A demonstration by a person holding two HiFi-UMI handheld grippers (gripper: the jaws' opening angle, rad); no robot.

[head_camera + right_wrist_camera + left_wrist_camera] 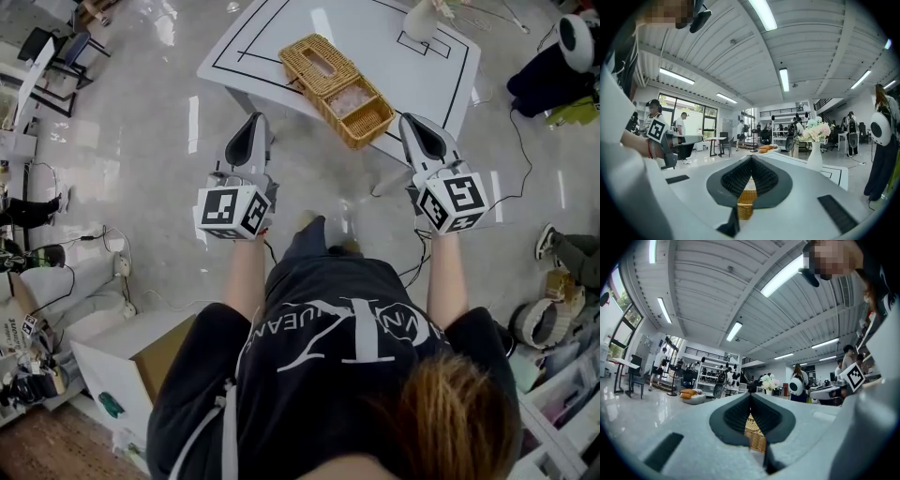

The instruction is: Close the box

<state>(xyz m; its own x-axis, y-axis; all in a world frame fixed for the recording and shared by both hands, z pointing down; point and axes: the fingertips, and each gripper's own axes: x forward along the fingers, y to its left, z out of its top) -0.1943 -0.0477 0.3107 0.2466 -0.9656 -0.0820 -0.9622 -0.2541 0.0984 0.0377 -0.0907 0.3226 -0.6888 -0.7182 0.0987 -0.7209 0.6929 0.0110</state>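
A long wicker box (336, 89) lies slantwise on the white table (258, 37), near its front edge. Its far half carries a slotted lid; its near half stands open, with something pale pink inside. My left gripper (254, 122) is held off the table's front edge, left of the box, jaws shut and empty. My right gripper (411, 120) is held to the right of the box's near end, also shut and empty. Neither touches the box. Each gripper view shows a strip of the wicker box (754, 432) (746, 202) below the closed pads.
A white vase of flowers (424, 19) (814, 149) stands at the table's far side. A cardboard box (155, 361) sits on the floor behind my left side, and cables trail across the floor (520, 155). Several people stand in the room beyond.
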